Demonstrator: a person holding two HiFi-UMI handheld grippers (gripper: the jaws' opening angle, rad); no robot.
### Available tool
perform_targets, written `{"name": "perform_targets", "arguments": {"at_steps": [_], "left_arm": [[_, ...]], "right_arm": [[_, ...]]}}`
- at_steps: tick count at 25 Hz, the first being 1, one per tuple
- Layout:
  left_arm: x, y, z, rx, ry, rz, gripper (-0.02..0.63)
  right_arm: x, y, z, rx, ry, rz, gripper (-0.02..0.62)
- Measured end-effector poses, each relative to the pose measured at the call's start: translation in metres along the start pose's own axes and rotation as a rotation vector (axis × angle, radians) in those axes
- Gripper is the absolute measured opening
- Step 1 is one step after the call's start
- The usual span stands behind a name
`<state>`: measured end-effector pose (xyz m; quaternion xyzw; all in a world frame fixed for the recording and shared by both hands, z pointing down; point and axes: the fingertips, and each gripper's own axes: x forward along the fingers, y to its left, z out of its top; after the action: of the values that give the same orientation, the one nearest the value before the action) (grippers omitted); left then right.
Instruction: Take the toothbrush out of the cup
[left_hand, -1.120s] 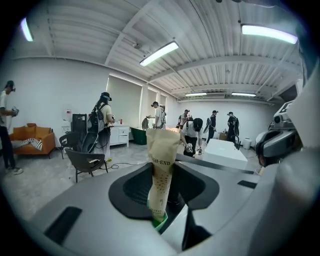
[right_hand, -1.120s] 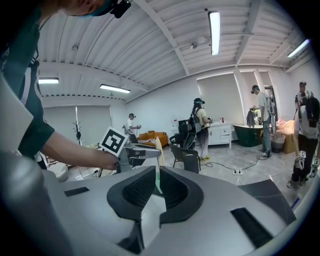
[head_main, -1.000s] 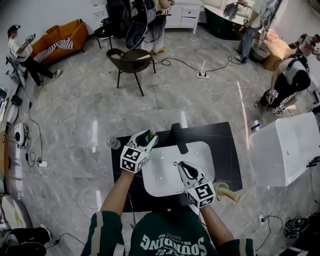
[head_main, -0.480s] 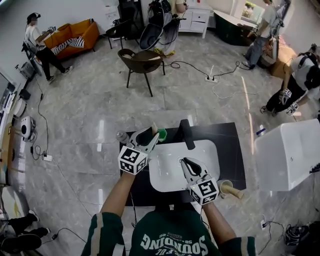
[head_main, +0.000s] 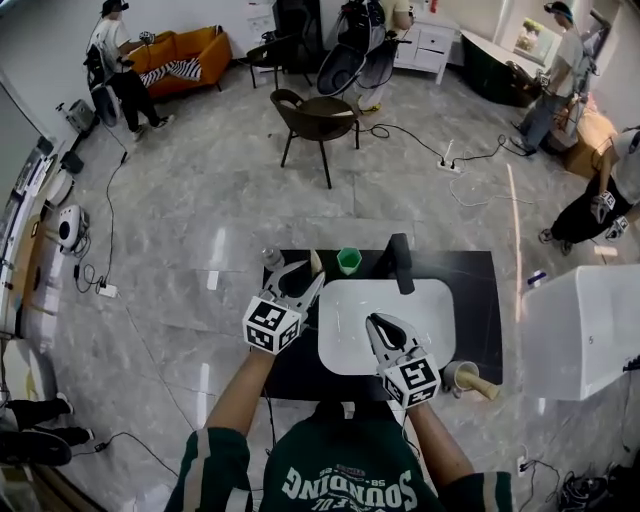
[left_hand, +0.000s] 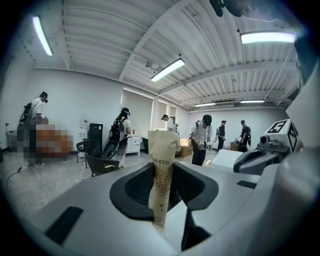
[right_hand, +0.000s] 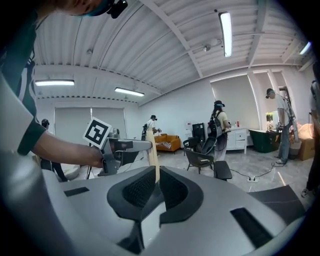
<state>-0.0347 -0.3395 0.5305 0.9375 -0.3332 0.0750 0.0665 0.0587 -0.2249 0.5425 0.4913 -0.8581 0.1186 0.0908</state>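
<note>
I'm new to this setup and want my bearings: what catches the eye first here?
The left gripper grips a tan paper-wrapped toothbrush upright between its jaws, at the left side of the black counter. Just past it stands an empty-looking green cup, next to the white sink basin and its black faucet, while the right gripper hangs over the basin.
</note>
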Motion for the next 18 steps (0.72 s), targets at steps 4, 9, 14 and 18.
{"name": "perform_targets", "arguments": {"at_steps": [4, 9, 14, 18], "left_arm": [[-0.024, 0.009, -0.013, -0.014, 0.009, 0.031, 0.117], [-0.057, 0.02, -0.034, -0.039, 0.031, 0.079, 0.103], [-0.089, 0.031, -0.057, -0.069, 0.07, 0.123, 0.095], [-0.11, 0.036, -0.075, -0.089, 0.106, 0.14, 0.091]], "right_arm": [[0.011, 0.019, -0.002, -0.01, 0.01, 0.036, 0.043], [0.023, 0.04, -0.002, -0.023, 0.019, 0.082, 0.043], [0.032, 0.059, -0.004, -0.033, 0.031, 0.121, 0.043], [0.04, 0.072, -0.008, -0.038, 0.038, 0.152, 0.043]]}}
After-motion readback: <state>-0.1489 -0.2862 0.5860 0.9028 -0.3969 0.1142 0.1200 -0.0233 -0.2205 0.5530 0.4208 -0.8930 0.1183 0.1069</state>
